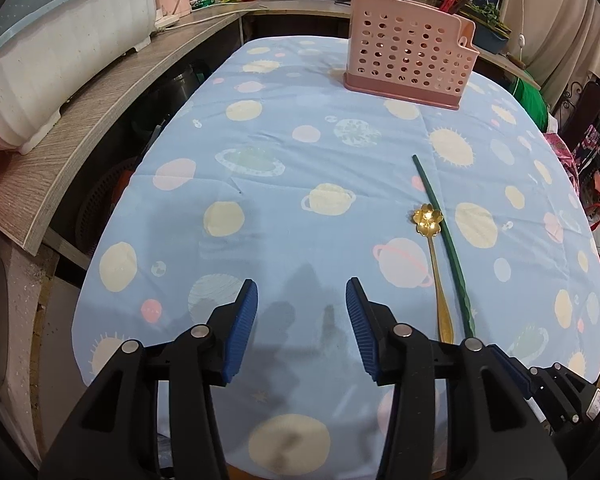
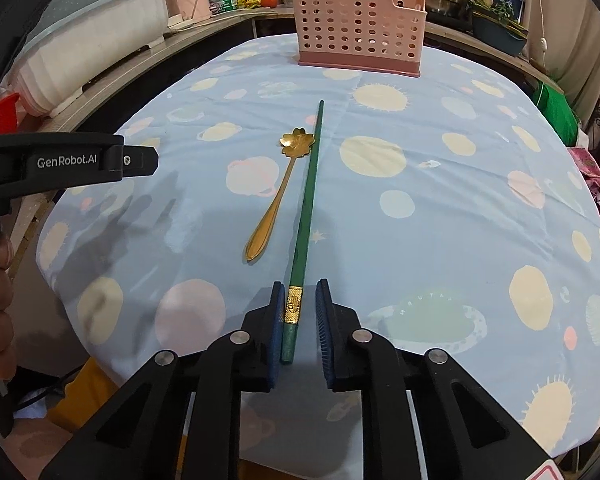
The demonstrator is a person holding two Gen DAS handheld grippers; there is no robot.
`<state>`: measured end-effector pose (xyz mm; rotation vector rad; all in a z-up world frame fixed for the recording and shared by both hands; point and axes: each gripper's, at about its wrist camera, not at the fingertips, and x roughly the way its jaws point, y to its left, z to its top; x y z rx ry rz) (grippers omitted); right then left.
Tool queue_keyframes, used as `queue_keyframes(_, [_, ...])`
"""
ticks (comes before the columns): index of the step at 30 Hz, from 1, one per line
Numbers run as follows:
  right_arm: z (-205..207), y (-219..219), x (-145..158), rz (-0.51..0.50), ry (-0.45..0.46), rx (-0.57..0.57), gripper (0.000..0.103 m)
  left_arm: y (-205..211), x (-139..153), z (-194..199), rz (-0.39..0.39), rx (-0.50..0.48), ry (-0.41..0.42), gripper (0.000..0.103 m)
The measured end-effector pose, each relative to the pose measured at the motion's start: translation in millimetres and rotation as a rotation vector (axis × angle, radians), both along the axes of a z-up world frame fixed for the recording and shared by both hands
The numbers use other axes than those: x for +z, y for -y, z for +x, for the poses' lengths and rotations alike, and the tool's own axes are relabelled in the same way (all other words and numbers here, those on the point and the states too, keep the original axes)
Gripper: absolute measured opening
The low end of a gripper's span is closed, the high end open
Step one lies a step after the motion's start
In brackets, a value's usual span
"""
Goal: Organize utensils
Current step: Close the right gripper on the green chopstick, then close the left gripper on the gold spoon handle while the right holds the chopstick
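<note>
Only the right view shows the right gripper [image 2: 299, 320] with jaws narrow around the chopstick [image 2: 308, 200], a gap at its right pad. The left gripper [image 1: 302, 328] gapes wide, empty; spoon [image 1: 436, 264] at its two o'clock.

The green chopstick's [image 1: 448, 248] near end hides behind the left hand-held gripper [image 1: 302, 320].

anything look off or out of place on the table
Only one green chopstick lies on the cloth, without its pair, beside the gold flower spoon. Both are outside the pink holder. Nothing spilled or broken.
</note>
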<state>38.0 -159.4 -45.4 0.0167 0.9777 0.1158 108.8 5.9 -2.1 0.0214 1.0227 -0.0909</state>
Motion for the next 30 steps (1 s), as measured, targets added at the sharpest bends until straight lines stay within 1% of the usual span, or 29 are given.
queue_keyframes(1, [0, 2, 0, 0.006, 0.000, -0.004, 0.007, 1, -1, 0, 0.000, -0.001, -0.002, 0.048])
queue_keyframes(3, [0, 6, 0, 0.011, 0.003, -0.013, 0.007, 2, -1, -1, -0.001, -0.004, -0.003, 0.052])
queue_keyframes(8, [1, 20, 1, 0.025, 0.006, -0.053, 0.007, 11, -5, -3, 0.000, -0.028, -0.014, 0.056])
queue_keyframes(10, [1, 27, 1, 0.030, 0.007, -0.071, 0.007, 16, -7, -5, -0.003, -0.045, -0.018, 0.062])
queue_keyframes(16, [3, 47, 2, 0.062, 0.004, -0.116, 0.007, 40, -14, -11, -0.031, -0.117, -0.041, 0.067])
queue_keyframes(20, [4, 54, 1, 0.086, -0.001, -0.128, 0.007, 57, -24, -12, -0.009, -0.154, -0.062, 0.067])
queue_keyframes(23, [4, 55, 0, 0.087, -0.001, -0.123, 0.007, 63, -29, -12, 0.000, -0.162, -0.069, 0.066])
queue_keyframes(30, [3, 54, -1, 0.076, 0.006, -0.108, 0.007, 70, -36, -10, -0.005, -0.176, -0.094, 0.054])
